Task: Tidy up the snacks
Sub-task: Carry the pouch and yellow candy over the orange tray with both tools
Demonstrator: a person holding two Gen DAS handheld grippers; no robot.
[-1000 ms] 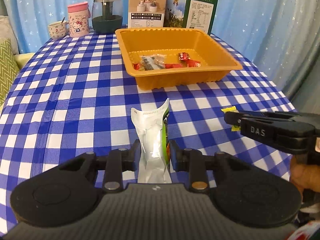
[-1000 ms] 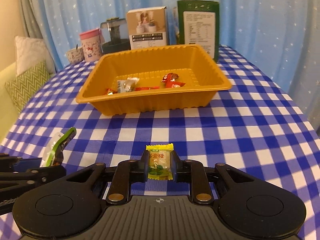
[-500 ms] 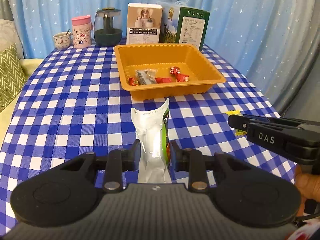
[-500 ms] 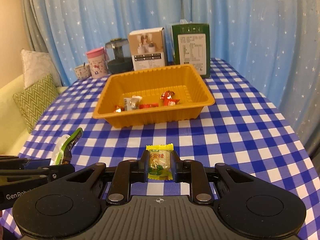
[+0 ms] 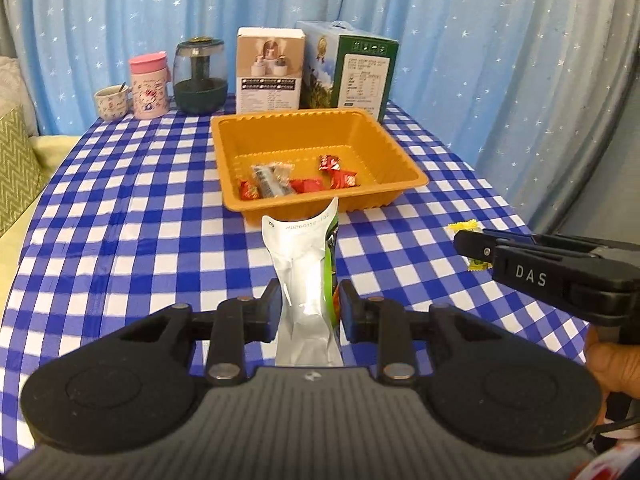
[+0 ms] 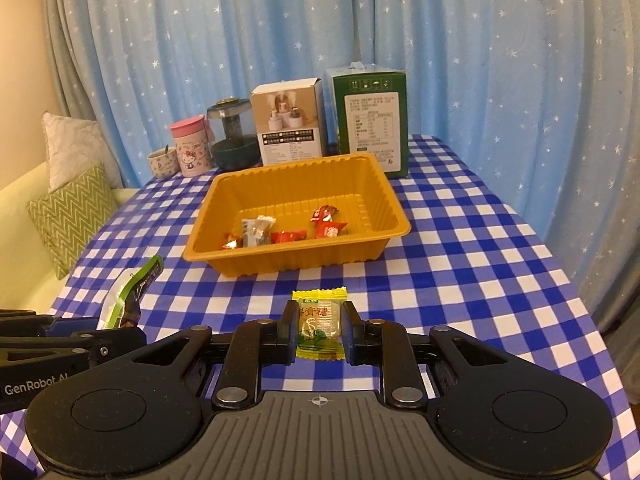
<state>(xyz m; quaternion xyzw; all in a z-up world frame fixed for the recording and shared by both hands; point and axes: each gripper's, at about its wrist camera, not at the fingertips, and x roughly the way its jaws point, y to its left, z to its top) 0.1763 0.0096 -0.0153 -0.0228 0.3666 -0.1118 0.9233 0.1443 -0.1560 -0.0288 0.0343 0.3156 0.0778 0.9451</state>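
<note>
My left gripper (image 5: 308, 306) is shut on a silver and green snack pouch (image 5: 306, 276), held upright above the checked tablecloth; the pouch also shows in the right wrist view (image 6: 130, 294). My right gripper (image 6: 319, 330) is shut on a small yellow wrapped candy (image 6: 319, 324), which also shows in the left wrist view (image 5: 466, 227). The orange tray (image 5: 384, 148) stands ahead of both grippers in the middle of the table. It holds several red wrapped candies (image 5: 338, 172) and a grey packet (image 5: 270, 178). The tray also shows in the right wrist view (image 6: 384, 200).
At the table's far edge stand a small cup (image 5: 112, 102), a pink Hello Kitty tumbler (image 5: 149, 86), a dark glass jar (image 5: 200, 76), a white box (image 5: 269, 70) and a green box (image 5: 352, 68). Cushions (image 6: 68, 216) lie left of the table. Blue curtains hang behind.
Both grippers have pulled back and risen with their snacks still held. The tray and the boxes now look smaller and farther away.
</note>
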